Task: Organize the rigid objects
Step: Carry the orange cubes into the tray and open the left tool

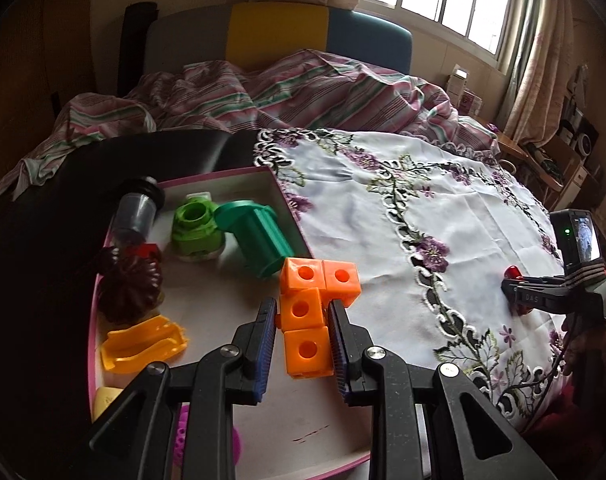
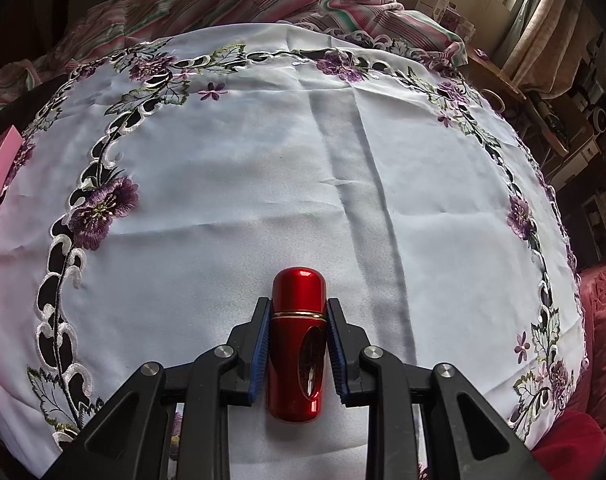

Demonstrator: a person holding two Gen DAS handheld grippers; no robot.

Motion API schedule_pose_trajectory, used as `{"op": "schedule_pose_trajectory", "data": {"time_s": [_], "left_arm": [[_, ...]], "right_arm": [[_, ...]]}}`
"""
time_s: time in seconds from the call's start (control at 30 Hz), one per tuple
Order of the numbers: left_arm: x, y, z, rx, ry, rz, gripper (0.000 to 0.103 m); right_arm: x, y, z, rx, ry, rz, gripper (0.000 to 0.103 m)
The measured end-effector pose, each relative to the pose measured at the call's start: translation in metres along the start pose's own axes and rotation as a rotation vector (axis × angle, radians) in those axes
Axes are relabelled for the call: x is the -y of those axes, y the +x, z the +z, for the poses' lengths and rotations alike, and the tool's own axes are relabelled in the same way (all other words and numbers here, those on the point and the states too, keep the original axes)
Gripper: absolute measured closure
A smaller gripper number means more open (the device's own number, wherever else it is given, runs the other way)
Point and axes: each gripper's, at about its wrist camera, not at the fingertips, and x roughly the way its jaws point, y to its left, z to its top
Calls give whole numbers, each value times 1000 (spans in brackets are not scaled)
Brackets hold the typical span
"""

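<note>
An orange piece of joined cubes with round holes (image 1: 319, 280) sits between the blue pads of my left gripper (image 1: 301, 309), which is shut on its lower cubes. It hangs over the right side of a pink-rimmed white box (image 1: 223, 182). My right gripper (image 2: 298, 307) is shut on a glossy red bottle with a gold band (image 2: 299, 284), held low over the white embroidered cloth (image 2: 223, 200). In the left wrist view the right gripper (image 1: 517, 290) and the red bottle (image 1: 513, 271) show at the far right.
The box holds a dark grey cylinder (image 1: 137, 208), a light green part (image 1: 195, 224), a green cylinder (image 1: 257, 240), a dark ridged object (image 1: 129, 286), a yellow-orange piece (image 1: 143, 344) and a magenta gear (image 1: 185, 436). A striped quilt (image 1: 303, 88) lies behind the table.
</note>
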Motion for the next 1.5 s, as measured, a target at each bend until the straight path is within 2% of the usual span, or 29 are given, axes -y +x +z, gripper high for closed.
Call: {"op": "schedule_pose_trajectory", "data": {"time_s": [0.5,1.27,1.37,1.5], "left_arm": [[-34,1,-8,-16,-56,56,77],[-60,47,-16,-130,-114,62,77],[-63,48,-17,-124,-107,67,77],[-70,47,-19,-120,-130,39,76]], "right_arm": [[-3,-1,-1,6,-22,-20,77],[-4,-3,-1,5,-28,-21,77],[-3,-3,-1,3,-25,-18,77],[-3,-3,-1,2,-23,-16,77]]}}
